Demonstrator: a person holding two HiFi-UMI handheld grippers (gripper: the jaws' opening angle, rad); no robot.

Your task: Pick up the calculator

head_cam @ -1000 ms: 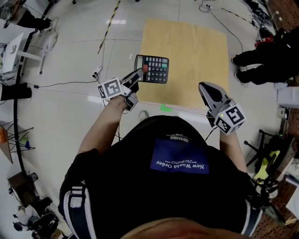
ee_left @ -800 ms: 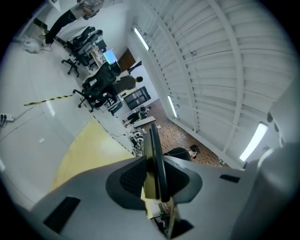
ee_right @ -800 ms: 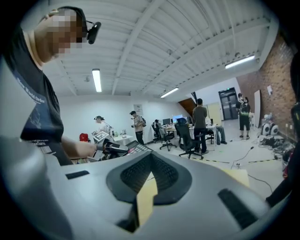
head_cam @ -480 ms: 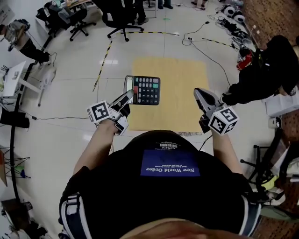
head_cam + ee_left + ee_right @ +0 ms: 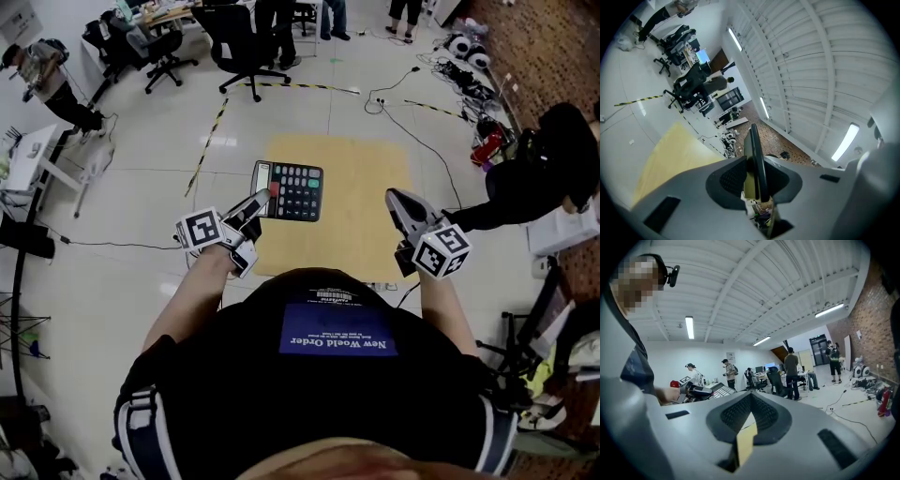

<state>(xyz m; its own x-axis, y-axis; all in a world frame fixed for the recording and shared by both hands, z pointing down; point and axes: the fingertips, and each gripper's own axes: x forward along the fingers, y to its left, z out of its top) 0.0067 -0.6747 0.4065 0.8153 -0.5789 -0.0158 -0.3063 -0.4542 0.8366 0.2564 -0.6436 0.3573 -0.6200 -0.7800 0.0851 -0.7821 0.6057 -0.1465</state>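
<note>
Bright strip lights (image 5: 689,327); fisheye warp, dark corners.

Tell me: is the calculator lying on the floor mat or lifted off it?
Lifted: the left gripper is shut on the calculator, holding it by its edge above the yellow mat.
</note>
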